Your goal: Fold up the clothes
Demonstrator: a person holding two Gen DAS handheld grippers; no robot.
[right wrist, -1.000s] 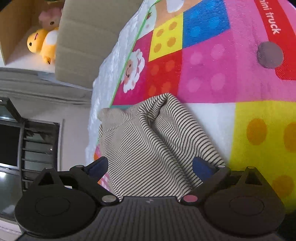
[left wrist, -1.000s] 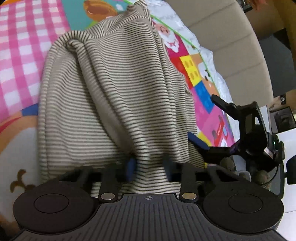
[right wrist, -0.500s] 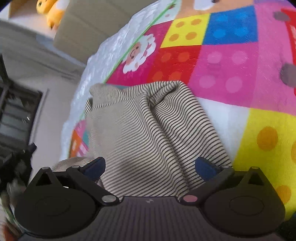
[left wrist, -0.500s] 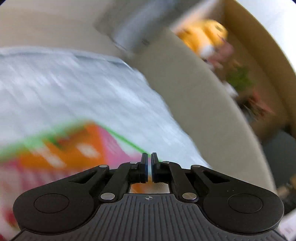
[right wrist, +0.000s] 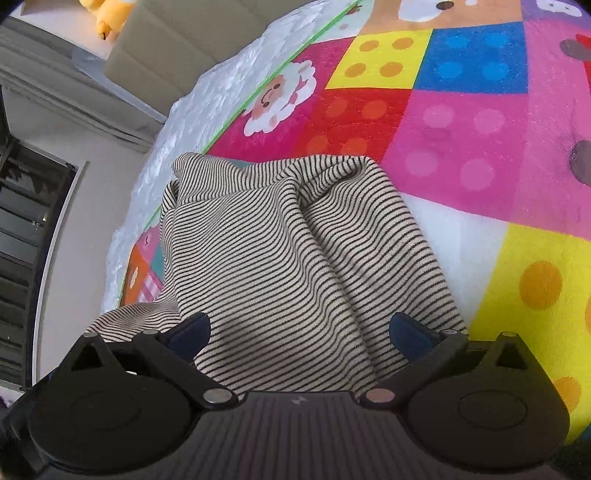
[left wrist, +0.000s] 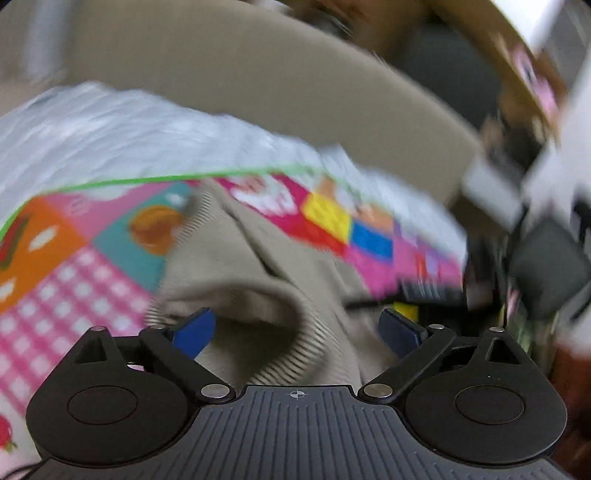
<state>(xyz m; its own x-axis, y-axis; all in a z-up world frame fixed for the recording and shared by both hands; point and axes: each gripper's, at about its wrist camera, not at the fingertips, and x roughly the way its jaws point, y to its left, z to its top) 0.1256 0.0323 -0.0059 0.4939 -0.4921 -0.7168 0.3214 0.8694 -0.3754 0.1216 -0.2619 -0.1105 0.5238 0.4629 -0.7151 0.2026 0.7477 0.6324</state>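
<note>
A beige garment with thin dark stripes (right wrist: 295, 251) lies bunched in loose folds on a colourful play mat (right wrist: 461, 147). My right gripper (right wrist: 301, 332) hovers open just above its near edge, blue pads spread wide, nothing held. In the blurred left wrist view the same garment (left wrist: 266, 291) shows a rolled fold right in front of my left gripper (left wrist: 297, 328), which is open with the cloth lying between and below its pads. Whether the left pads touch the cloth is unclear.
The mat rests on a white quilted cover (right wrist: 221, 85) with a beige upholstered board (left wrist: 258, 81) behind. Yellow plush toys (right wrist: 107, 14) sit at the far top left. The other black gripper (left wrist: 546, 266) appears blurred to the right in the left view.
My left gripper, pinching the striped cloth a second ago, swung away shut and is now back over the garment, open. The right gripper stayed open and backed off slightly.
</note>
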